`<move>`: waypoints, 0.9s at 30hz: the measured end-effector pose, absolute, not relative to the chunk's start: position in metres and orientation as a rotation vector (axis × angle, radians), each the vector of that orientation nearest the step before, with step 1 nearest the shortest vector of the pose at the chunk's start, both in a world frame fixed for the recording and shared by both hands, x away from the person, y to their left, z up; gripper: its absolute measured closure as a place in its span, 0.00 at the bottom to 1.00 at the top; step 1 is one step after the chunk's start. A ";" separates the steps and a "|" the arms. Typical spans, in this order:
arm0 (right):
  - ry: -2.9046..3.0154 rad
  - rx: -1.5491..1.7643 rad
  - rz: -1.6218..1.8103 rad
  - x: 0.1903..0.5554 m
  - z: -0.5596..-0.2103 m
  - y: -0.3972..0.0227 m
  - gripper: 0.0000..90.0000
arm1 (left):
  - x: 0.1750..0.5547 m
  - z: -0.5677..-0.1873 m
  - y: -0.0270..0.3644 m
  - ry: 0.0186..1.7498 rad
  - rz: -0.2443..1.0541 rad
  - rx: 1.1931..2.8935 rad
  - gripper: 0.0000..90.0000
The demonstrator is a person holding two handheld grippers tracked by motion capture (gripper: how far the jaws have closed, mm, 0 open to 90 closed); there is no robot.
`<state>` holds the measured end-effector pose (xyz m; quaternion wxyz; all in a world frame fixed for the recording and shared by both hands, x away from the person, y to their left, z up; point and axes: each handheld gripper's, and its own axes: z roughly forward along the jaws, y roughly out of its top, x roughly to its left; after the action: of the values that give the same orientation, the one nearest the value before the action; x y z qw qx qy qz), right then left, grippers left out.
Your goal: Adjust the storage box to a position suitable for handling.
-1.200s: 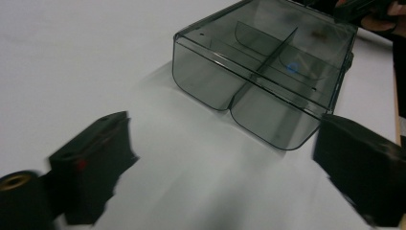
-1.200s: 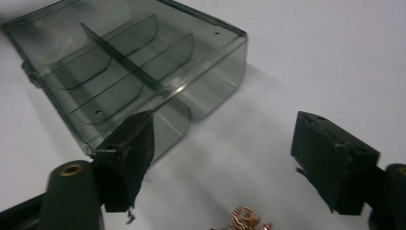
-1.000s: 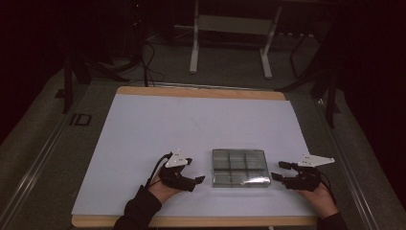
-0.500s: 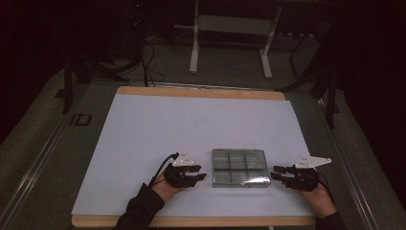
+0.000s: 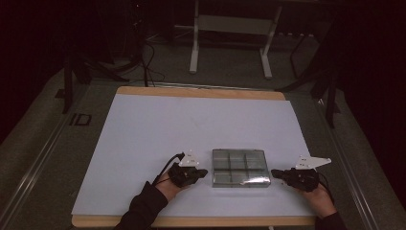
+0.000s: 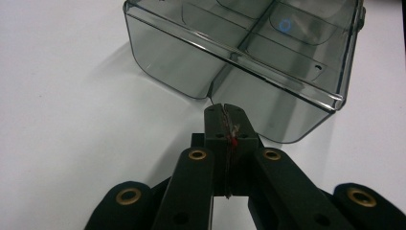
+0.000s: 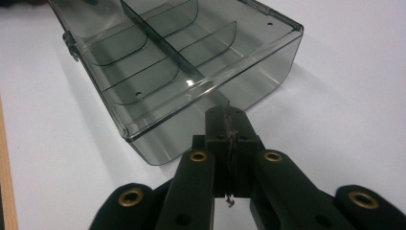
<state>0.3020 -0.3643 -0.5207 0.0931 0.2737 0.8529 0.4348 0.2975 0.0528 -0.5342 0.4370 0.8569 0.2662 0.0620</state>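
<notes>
Resting near the worktop's (image 5: 143, 124) front edge, smoke-tinted compartment box (image 5: 239, 167), left gripper (image 6: 224, 111) jaws fully closed, empty, tips just beside its side wall, right gripper (image 7: 225, 115) likewise closed, empty, near opposite wall.

Wooden-edged table (image 5: 201, 92), white sheet (image 5: 191, 139) covering its top, clear smoky divided box (image 5: 239, 167) near front edge

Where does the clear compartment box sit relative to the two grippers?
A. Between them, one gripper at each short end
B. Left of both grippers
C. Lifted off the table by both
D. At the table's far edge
A: the high view shows the box resting on the white mat, with the left gripper and the right gripper at opposite ends.
</notes>
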 end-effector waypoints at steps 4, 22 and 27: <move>2.535 0.807 1.299 0.302 -0.521 -0.362 0.99 | 0.298 -0.533 0.049 0.648 0.146 2.134 1.00; 2.567 0.769 1.309 0.301 -0.522 -0.358 1.00 | 0.300 -0.531 0.041 0.630 0.112 2.139 1.00; 2.569 0.766 1.303 0.301 -0.522 -0.358 1.00 | 0.298 -0.526 0.042 0.619 0.123 2.134 1.00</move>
<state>0.3011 -0.3576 -0.5220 0.0806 0.2560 0.8591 0.4358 0.2984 0.0416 -0.5255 0.4425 0.8600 0.2493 0.0496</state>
